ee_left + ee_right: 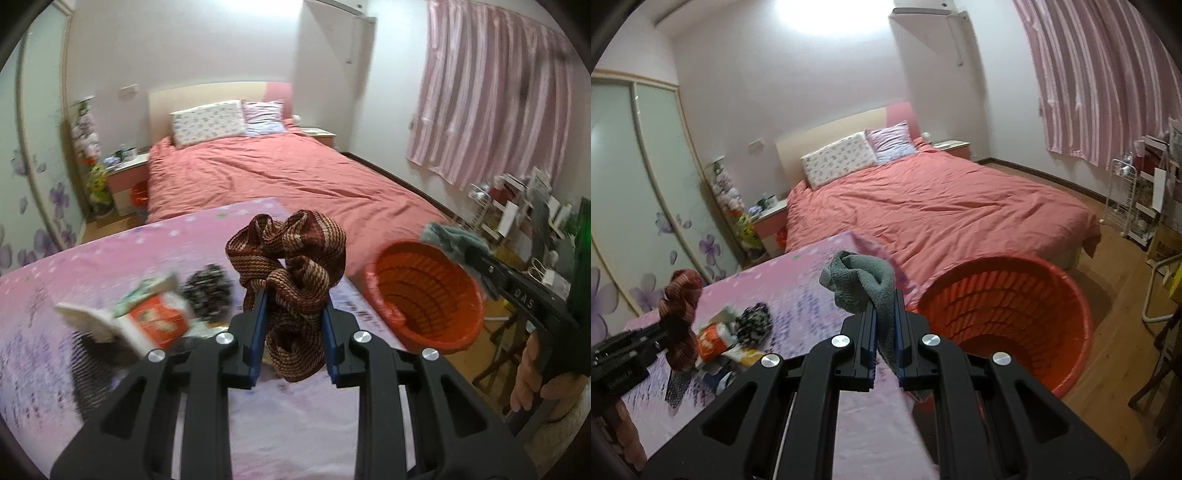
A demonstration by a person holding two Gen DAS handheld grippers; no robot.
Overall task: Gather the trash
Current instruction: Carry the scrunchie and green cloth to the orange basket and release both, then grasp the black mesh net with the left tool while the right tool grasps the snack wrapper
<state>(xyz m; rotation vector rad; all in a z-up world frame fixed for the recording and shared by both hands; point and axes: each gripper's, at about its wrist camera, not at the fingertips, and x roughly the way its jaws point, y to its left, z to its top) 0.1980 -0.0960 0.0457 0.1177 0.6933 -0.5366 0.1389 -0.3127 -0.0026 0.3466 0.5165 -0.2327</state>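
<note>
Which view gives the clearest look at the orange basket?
The right wrist view: the orange basket sits large there, with its open mouth, ribbed inside and rim in sight. In the left wrist view the basket is smaller and off to the right, its far rim partly behind the grey cloth.

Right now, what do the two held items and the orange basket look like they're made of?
Brown striped cloth in the left gripper: knitted fabric, ribbed weave, matte. Grey cloth in the right gripper: soft fleece or terry, fuzzy. Orange basket: likely moulded plastic, slotted walls, slight sheen.
</note>
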